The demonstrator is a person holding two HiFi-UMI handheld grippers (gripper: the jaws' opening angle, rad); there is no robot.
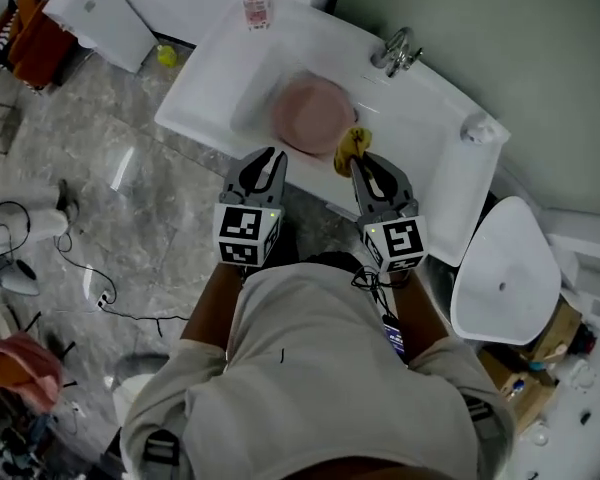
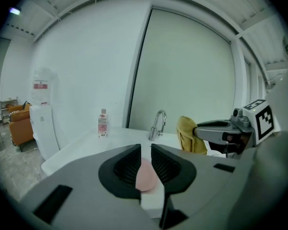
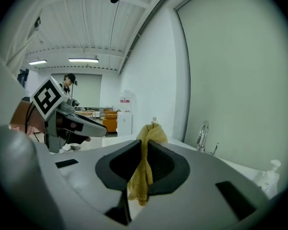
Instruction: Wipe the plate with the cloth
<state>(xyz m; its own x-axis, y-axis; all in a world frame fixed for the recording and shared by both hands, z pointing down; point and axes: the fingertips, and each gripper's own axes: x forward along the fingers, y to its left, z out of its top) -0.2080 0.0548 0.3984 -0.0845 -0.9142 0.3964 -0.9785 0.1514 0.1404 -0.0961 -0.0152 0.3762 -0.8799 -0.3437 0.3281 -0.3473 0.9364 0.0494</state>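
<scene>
A pink plate lies in the basin of the white sink. Through the narrow slit of my left gripper the plate shows below and beyond the jaws. That left gripper hovers at the sink's near edge, just short of the plate, shut with nothing in it. My right gripper is shut on a yellow cloth, which bunches above the jaws and hangs below them. From the left gripper view, the cloth hangs at the right gripper's tip, right of the plate.
A chrome faucet stands at the sink's back, a small bottle at its far left corner, a soap dispenser at its right end. A white rounded lid lies to the right. Marble floor with cables spreads to the left.
</scene>
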